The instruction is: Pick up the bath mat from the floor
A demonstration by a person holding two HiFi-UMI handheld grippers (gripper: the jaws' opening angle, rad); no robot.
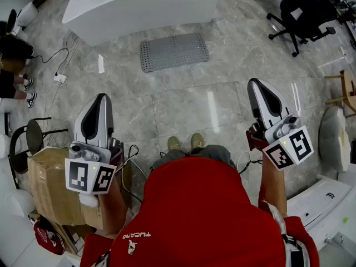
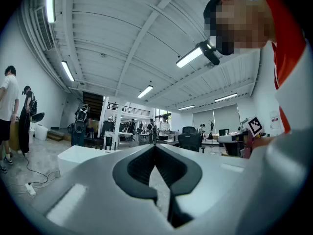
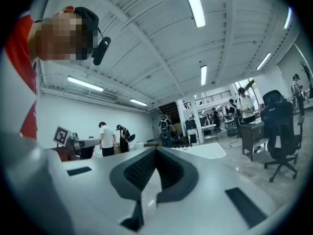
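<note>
mat: bath mat [image 1: 174, 52] lying flat on floor [image 1: 183, 110] beside white tub [image 1: 144, 4], tub running off top edge | left gripper [image 1: 102, 97]: jaws pressing together, empty | right gripper [image 1: 255, 83]: likewise | gripper views: jaws hiding floor ahead

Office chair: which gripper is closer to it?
Right. The right gripper is below-left of the office chair; the left gripper is far off to its left.
</note>
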